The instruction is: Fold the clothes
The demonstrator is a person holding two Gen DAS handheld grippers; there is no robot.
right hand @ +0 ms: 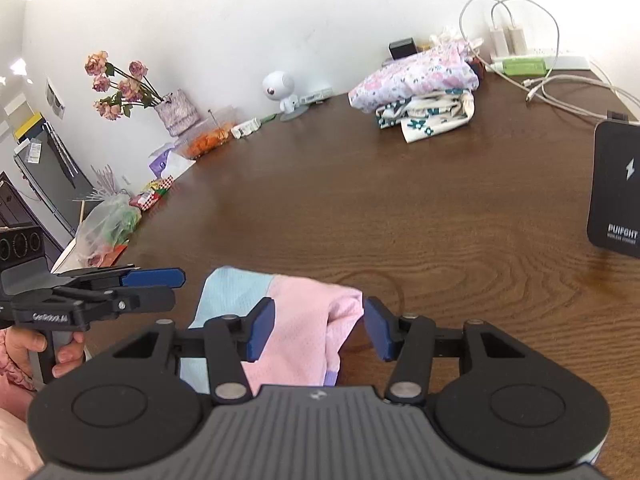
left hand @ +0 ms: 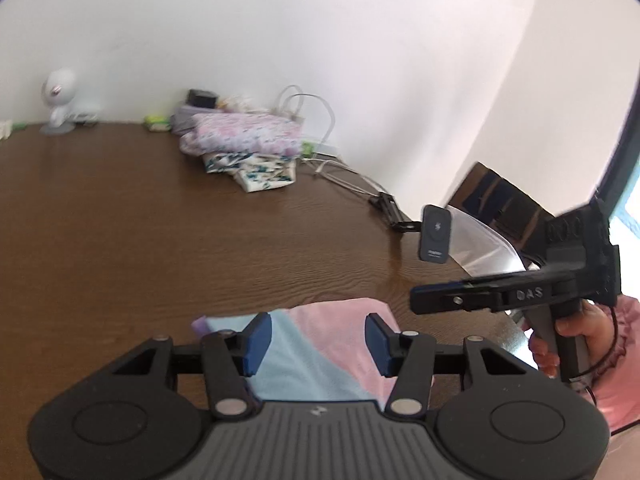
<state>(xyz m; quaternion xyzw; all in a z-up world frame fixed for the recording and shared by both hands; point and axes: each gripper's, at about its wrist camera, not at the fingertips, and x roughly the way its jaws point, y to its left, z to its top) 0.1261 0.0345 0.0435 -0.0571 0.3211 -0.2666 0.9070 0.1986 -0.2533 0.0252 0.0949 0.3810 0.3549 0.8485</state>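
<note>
A folded pink and light-blue garment point(left hand: 320, 344) lies on the brown wooden table point(left hand: 120, 220) near its front edge. My left gripper point(left hand: 319, 342) hovers over it, open, its blue pads either side of the cloth and not pinching it. In the right wrist view the same garment point(right hand: 296, 320) shows a purple trim, and my right gripper point(right hand: 319, 328) stands open above its pink part. The grippers face each other across the cloth: the right gripper point(left hand: 416, 300) comes in from the right, the left gripper point(right hand: 176, 286) from the left. A hand holds each handle.
A stack of folded clothes point(right hand: 420, 76), floral over white with a teal print, sits at the back by the wall. A dark wireless charger on a stand point(right hand: 616, 188), cables point(right hand: 560, 92), a white round gadget point(right hand: 280, 88), a vase of flowers point(right hand: 176, 112) and bags point(right hand: 112, 220) line the edges.
</note>
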